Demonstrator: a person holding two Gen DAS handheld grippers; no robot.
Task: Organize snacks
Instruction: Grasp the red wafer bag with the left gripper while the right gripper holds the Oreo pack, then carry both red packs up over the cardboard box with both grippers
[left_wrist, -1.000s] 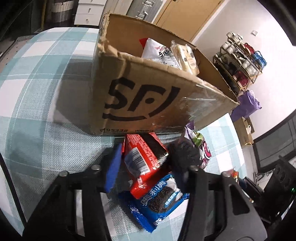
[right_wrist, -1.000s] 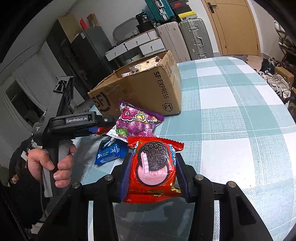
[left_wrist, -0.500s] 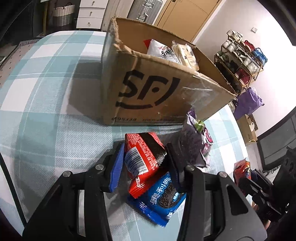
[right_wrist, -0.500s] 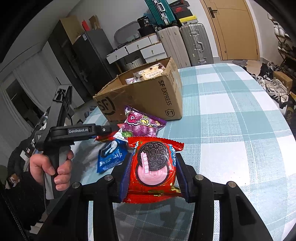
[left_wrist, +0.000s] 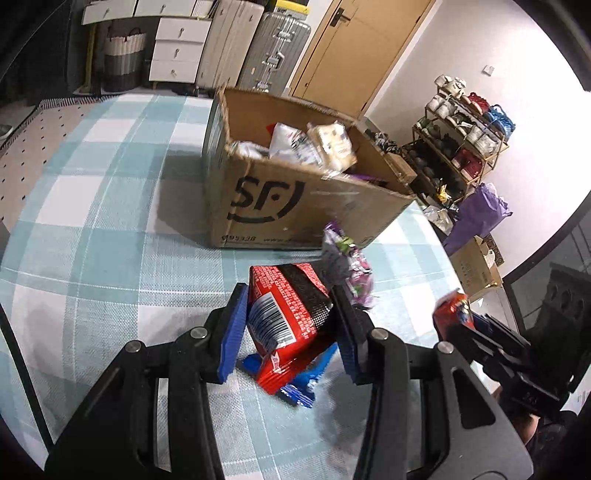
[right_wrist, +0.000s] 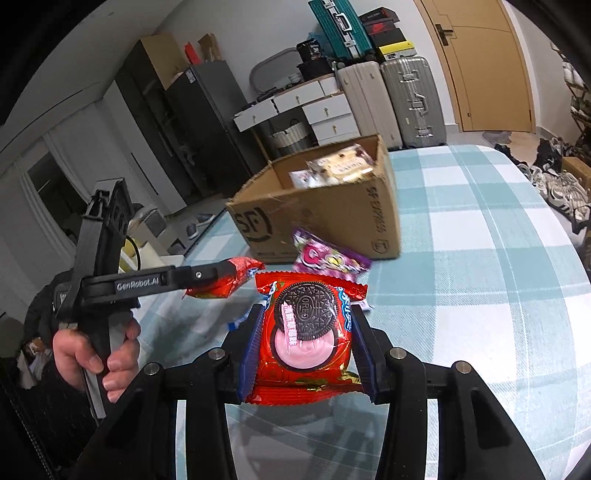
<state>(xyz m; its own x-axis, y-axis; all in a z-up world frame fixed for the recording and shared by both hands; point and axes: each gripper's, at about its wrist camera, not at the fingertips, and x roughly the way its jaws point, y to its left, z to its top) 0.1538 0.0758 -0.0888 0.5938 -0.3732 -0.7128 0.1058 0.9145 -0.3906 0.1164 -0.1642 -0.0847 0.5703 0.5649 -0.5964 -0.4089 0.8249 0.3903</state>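
Note:
My left gripper (left_wrist: 290, 325) is shut on a red and black snack pack (left_wrist: 288, 314), held above the table; from the right wrist view that pack (right_wrist: 225, 282) shows at the left gripper's tip. My right gripper (right_wrist: 308, 341) is shut on a red Oreo pack (right_wrist: 306, 339). An open cardboard box (left_wrist: 295, 206) with several snacks inside stands ahead on the checked tablecloth (left_wrist: 92, 240). A purple candy bag (left_wrist: 349, 273) lies in front of the box, and a blue Oreo pack (left_wrist: 299, 386) lies under my left gripper.
Suitcases (right_wrist: 406, 96), white drawers (left_wrist: 177, 48) and a wooden door (left_wrist: 354, 55) stand beyond the table. A shoe rack (left_wrist: 461, 140) and a purple bag (left_wrist: 476, 214) are on the right. A hand (right_wrist: 92, 354) holds the left gripper.
My left gripper has lifted the red and black pack off the blue Oreo pack and drawn back from the box. My right gripper has risen slightly with its pack.

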